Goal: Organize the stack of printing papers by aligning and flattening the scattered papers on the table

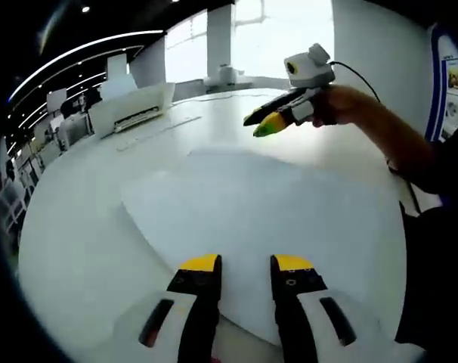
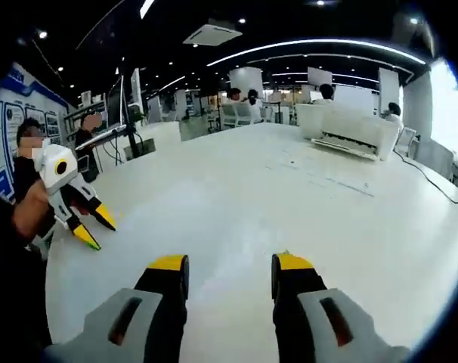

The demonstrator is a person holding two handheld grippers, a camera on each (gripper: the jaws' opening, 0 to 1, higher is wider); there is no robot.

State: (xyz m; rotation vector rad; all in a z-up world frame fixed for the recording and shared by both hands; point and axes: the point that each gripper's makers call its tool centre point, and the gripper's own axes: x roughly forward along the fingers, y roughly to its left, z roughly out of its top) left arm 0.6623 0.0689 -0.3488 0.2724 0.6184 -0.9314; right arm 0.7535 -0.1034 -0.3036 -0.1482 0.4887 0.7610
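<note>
The stack of printing papers lies flat on the white surface, directly ahead of the left claw, which hovers at the stack's near edge with its yellow-tipped jaws apart and nothing between them. The sheets look fanned: one corner juts toward the left and a second edge runs behind it at a slightly different angle, so the pile is not yet squared. White paper on white makes the outlines faint, and I cannot tell how many sheets there are.

In the left gripper view the right claw is held up in a hand beyond the far side of the stack, well clear of the paper; its tips look nearly closed on nothing from here. Its own view shows the jaws plainly apart and empty, right claw, aimed across bare surface with the left claw off to its side, also lifted.

Placing one claw on each side of the pile makes sense for nudging opposite edges inward. A white printer sits farther back, well apart from the papers. The aligning seems barely begun, and thin sheets may slide or buckle if pushed from one side alone
</note>
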